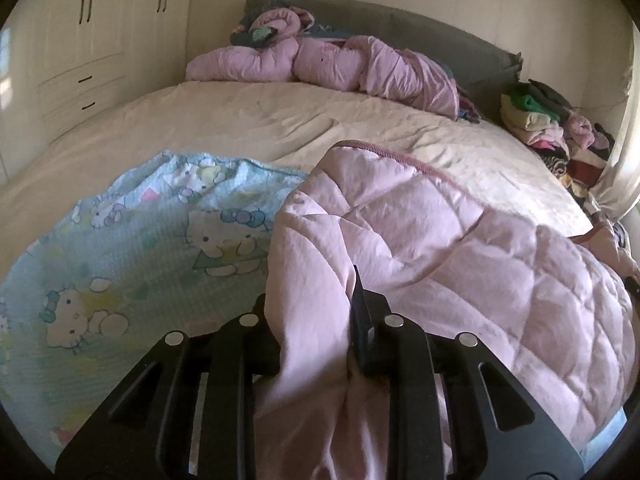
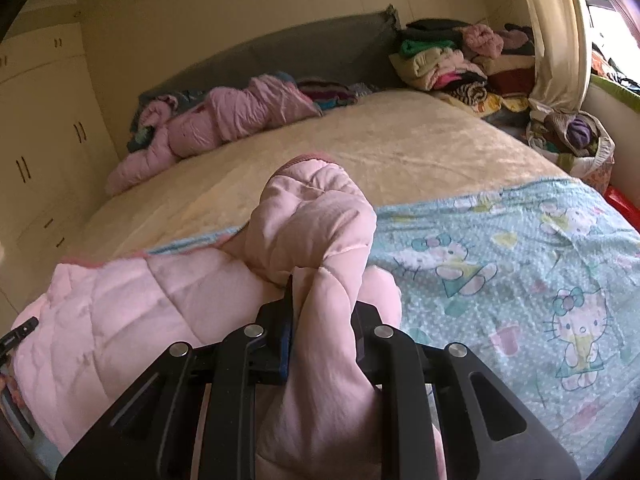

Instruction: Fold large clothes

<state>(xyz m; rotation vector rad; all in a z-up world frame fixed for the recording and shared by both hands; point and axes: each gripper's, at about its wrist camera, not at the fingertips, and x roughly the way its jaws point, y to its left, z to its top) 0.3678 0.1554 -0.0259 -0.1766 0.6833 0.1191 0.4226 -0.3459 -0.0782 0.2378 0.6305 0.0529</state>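
Observation:
A pink quilted garment lies bunched over a light-blue cartoon-cat blanket at the near end of the bed. My left gripper is shut on a fold of the pink garment, which drapes over and between the fingers. In the right wrist view the same pink garment spreads to the left, and my right gripper is shut on another bunch of it, lifted into a hump. The blue blanket lies to the right. The left gripper's tip shows at the far left edge.
The bed has a cream sheet and a grey headboard. Another pink quilted item lies by the headboard. A pile of clothes sits at the bed's right side. White wardrobes stand left. A bag of clothes stands by the curtain.

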